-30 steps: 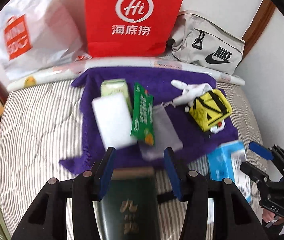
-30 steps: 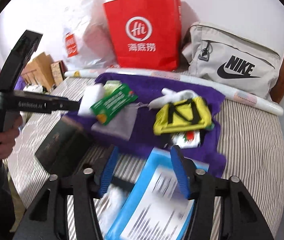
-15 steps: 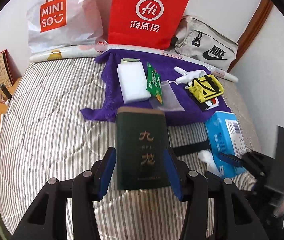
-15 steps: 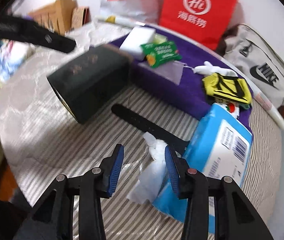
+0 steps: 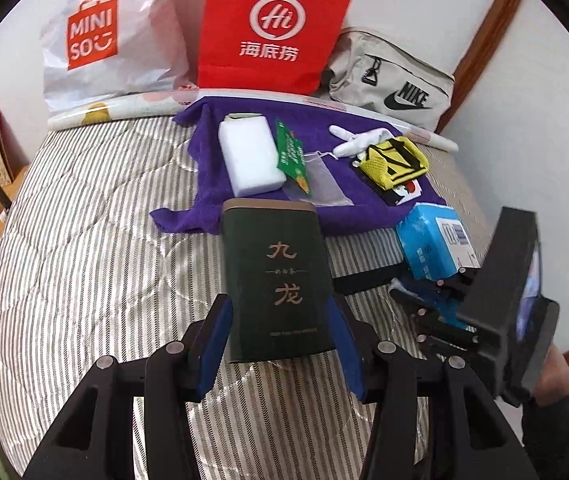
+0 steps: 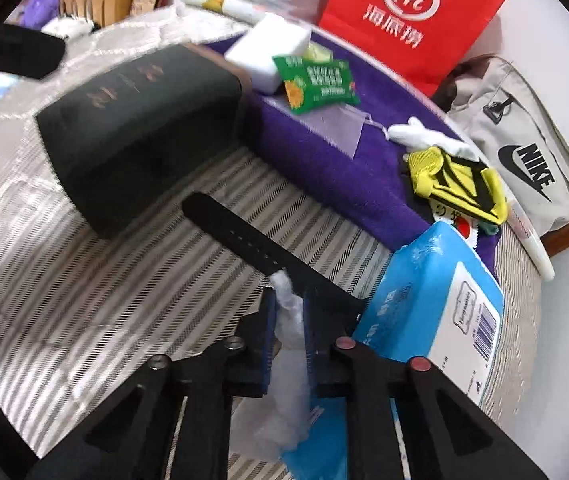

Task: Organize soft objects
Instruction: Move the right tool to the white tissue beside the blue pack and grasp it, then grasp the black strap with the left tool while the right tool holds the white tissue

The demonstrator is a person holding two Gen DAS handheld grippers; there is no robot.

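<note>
Since my right gripper pinches the white tissue sticking out of the blue tissue pack, I should pull slowly (it tears easily). My left gripper brackets the dark green box, apparently clamped; beyond lies the purple cloth.

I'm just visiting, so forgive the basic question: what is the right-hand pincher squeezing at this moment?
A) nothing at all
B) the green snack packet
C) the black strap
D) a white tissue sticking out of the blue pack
D: in the right wrist view the right gripper has its blue pads closed on the white tissue that comes out of the blue tissue pack; the black strap lies beyond, on the bed.
</note>
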